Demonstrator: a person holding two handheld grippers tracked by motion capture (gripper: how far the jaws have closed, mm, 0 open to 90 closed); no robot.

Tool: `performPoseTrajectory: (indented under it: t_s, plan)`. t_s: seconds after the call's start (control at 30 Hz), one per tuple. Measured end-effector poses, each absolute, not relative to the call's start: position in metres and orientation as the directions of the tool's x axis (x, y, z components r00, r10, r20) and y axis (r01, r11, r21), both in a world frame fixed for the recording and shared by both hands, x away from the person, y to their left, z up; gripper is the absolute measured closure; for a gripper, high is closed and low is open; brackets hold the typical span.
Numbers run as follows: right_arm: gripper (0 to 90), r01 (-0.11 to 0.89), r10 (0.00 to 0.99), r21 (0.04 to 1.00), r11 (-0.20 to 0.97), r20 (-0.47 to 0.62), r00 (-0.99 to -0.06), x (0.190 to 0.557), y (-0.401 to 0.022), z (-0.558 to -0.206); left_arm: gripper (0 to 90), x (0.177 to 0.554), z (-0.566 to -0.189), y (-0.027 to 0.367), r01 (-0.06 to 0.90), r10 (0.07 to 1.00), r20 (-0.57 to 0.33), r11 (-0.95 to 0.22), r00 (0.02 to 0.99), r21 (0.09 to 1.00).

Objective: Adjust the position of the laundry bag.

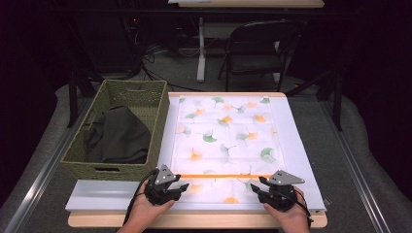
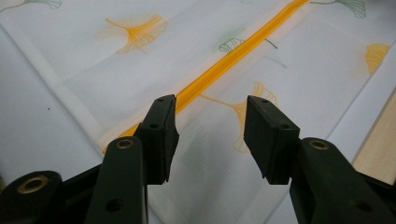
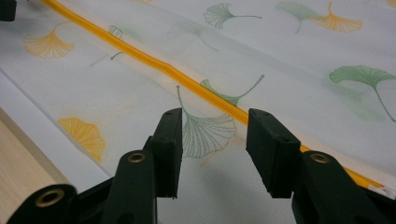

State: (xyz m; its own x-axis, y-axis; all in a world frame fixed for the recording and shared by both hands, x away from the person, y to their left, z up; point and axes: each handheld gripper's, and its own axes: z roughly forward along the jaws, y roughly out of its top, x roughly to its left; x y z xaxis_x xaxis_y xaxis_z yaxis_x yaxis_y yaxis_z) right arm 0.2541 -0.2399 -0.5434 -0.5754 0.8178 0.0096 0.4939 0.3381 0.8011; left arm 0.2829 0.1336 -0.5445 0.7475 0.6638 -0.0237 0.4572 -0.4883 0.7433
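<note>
Two open grippers, left gripper [image 1: 180, 186], right gripper [image 1: 256, 186], zipper [image 1: 221, 175] running crosswise

Two grippers at the near edge of a leaf-print cloth on a table.

The cloth [image 1: 228, 145], white with green and orange leaves, lies flat on a white board [image 1: 301, 145] on the wooden table [image 1: 194, 221]. An orange stripe [image 1: 223, 175] crosses the cloth near its front edge. The left gripper [image 1: 179, 188], in a hand [image 1: 148, 208], sits at the cloth's near left corner; the right gripper [image 1: 256, 186], in the other hand [image 1: 286, 213], sits at the near right corner. Both point inward toward each other. Left of the cloth stands a woven basket [image 1: 145, 94] holding a dark garment [image 1: 119, 136]. Beyond the table a folding chair [image 1: 257, 48] stands on the floor.
</note>
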Motion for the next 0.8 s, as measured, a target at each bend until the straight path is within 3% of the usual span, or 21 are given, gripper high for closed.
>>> performPoseTrajectory:
  t_s: [0.7,0.8]
  plan:
    - [54.3,0.49,0.846,0.81,0.322,-0.014,-0.533,0.251,-0.252,-0.543,53.4,0.284,-0.541,0.132,0.462,0.668,-0.032,-0.478,0.744,0.747]
    - [53.5,0.497,0.876,0.818,0.289,-0.016,-0.482,0.252,-0.263,-0.539,53.3,0.283,-0.541,0.131,0.461,0.667,-0.025,-0.486,0.744,0.742]
